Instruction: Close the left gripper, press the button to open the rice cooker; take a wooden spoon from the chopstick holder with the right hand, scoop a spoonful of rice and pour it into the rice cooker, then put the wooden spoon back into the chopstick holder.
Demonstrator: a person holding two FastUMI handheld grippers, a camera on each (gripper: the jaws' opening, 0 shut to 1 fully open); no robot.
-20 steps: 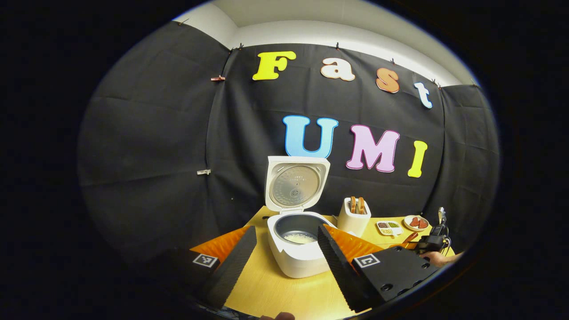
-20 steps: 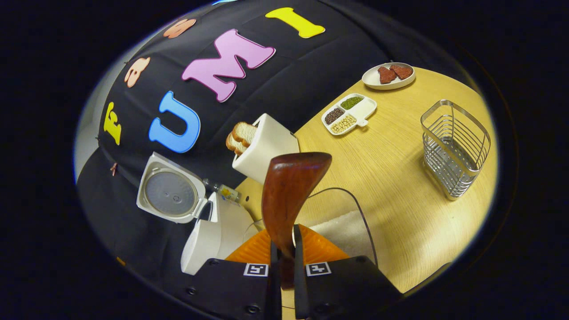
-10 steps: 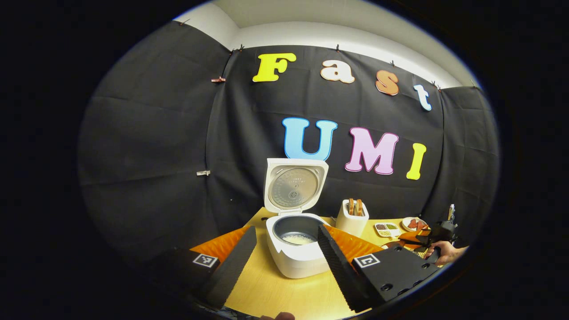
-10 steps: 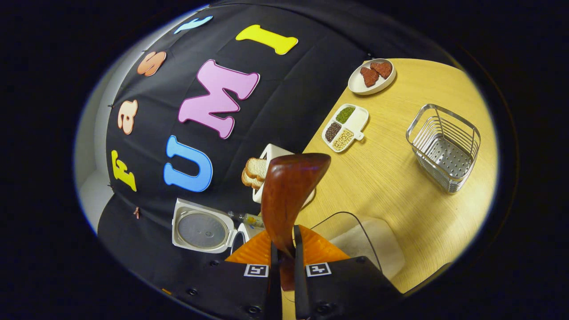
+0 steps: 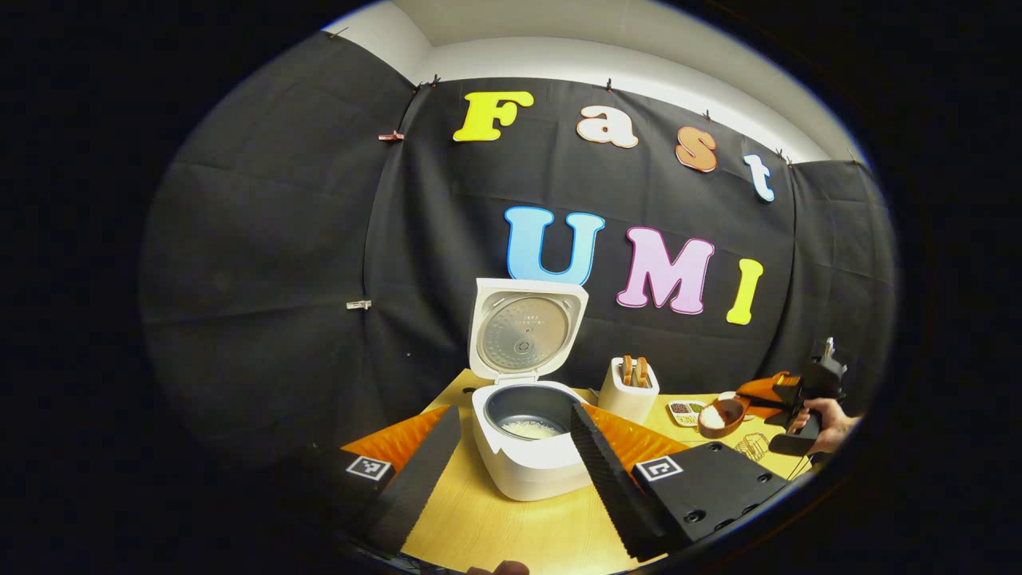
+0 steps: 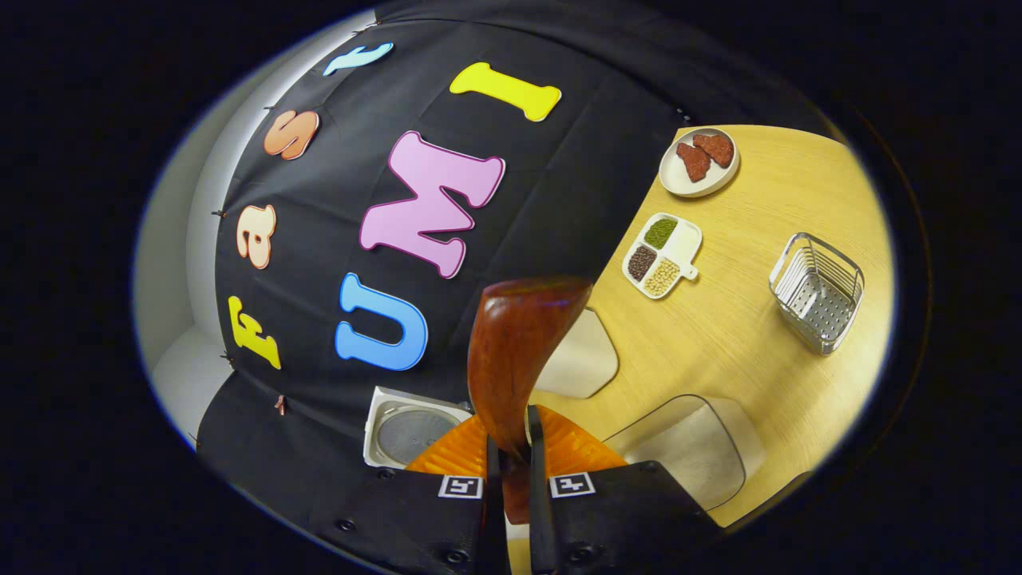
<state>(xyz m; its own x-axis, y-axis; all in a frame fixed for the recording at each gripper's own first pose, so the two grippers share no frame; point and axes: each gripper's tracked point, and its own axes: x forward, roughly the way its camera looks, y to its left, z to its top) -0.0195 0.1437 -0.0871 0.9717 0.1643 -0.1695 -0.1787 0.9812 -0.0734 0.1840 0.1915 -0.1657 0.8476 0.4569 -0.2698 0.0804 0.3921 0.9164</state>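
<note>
While the left gripper [image 5: 511, 467] waits with fingers spread before the open rice cooker [image 5: 528, 447], the right gripper [image 6: 511, 487], clamped on the wooden spoon [image 6: 515, 351], has risen with rice from the container [image 6: 687, 455], so pouring comes next.

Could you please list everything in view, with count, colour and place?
Rice cooker: one, white, lid up, table middle, some rice inside.
Toaster: one, white, two bread slices in it, right of the cooker.
Divided dish: one, white, green, dark and pale grains, near the wall.
Plate: one, white, two reddish pieces on it, far corner.
Wire holder: one, silver, right side of the table.
Rice container: one, clear, white rice in it, near edge.
Table: one, light wood.
Spoon: one, reddish-brown wood, in the right hand-held gripper.
Left hand-held gripper: open, facing the cooker.
Right hand-held gripper: shut on the spoon handle.
Hand: one, holding the right hand-held gripper.
</note>
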